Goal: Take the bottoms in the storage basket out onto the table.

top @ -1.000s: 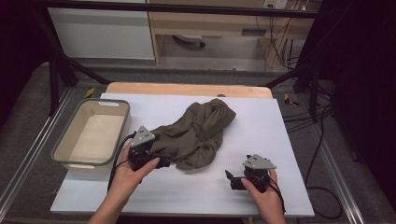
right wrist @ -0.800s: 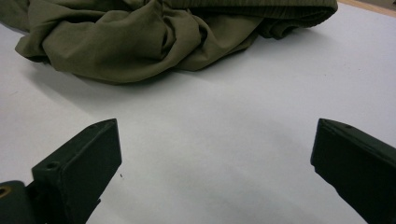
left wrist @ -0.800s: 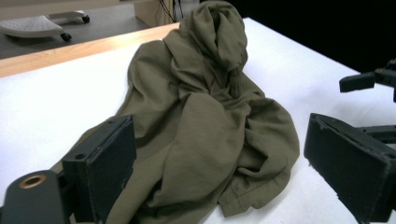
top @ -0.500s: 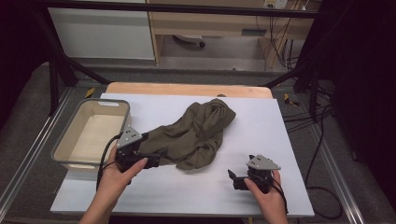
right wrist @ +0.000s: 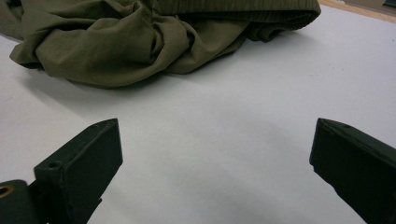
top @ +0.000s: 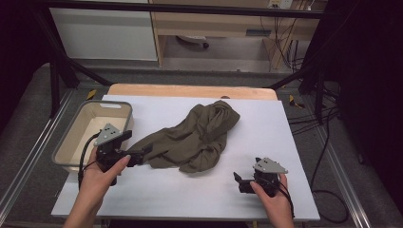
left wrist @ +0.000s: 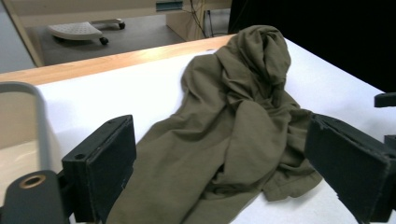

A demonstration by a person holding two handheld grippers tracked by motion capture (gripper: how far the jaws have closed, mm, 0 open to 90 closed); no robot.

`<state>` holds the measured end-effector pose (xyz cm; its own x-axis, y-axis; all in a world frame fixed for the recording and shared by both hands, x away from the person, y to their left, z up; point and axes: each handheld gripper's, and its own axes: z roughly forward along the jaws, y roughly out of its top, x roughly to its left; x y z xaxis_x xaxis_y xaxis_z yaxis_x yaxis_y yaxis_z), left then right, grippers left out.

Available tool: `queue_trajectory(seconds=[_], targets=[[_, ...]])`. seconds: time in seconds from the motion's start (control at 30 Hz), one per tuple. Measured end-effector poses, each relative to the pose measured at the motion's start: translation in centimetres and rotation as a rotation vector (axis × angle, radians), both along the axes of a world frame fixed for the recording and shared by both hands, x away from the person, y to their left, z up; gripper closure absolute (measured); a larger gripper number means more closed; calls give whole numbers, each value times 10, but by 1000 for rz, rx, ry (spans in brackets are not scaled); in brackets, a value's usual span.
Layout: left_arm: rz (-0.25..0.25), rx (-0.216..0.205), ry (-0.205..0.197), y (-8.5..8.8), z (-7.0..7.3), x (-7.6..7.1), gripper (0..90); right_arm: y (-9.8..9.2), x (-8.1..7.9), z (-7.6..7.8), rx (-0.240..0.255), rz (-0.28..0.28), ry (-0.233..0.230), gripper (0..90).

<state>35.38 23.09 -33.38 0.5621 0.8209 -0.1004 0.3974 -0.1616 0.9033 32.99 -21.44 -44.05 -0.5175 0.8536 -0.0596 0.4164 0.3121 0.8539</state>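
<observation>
With jaws apart, the left gripper [top: 142,154] is straddling the olive garment's [top: 197,135] corner beside the bin [top: 64,147], needing a deep bite, while the right gripper [top: 240,182] is waiting, jaws apart.

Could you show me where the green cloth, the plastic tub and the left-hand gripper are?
green cloth [top: 199,135]: high view, middle of the crumpled heap.
plastic tub [top: 124,107]: high view, far right corner of its rim.
left gripper [top: 142,153]: high view, between its jaw tips.

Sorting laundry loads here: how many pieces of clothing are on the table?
1: an olive garment crumpled mid-table, right of the bin, one end between the left hand-held gripper jaws. More could hide in its folds.
</observation>
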Motion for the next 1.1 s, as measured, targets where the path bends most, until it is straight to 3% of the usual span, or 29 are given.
queue_trajectory(seconds=[0.5,1.1], targets=[[48,12,-7,28,4,-11,88,-1,-1,1,7,-3,-5,27],[122,-9,8,64,-7,-28,88,-2,1,0,0,-5,-6,27]])
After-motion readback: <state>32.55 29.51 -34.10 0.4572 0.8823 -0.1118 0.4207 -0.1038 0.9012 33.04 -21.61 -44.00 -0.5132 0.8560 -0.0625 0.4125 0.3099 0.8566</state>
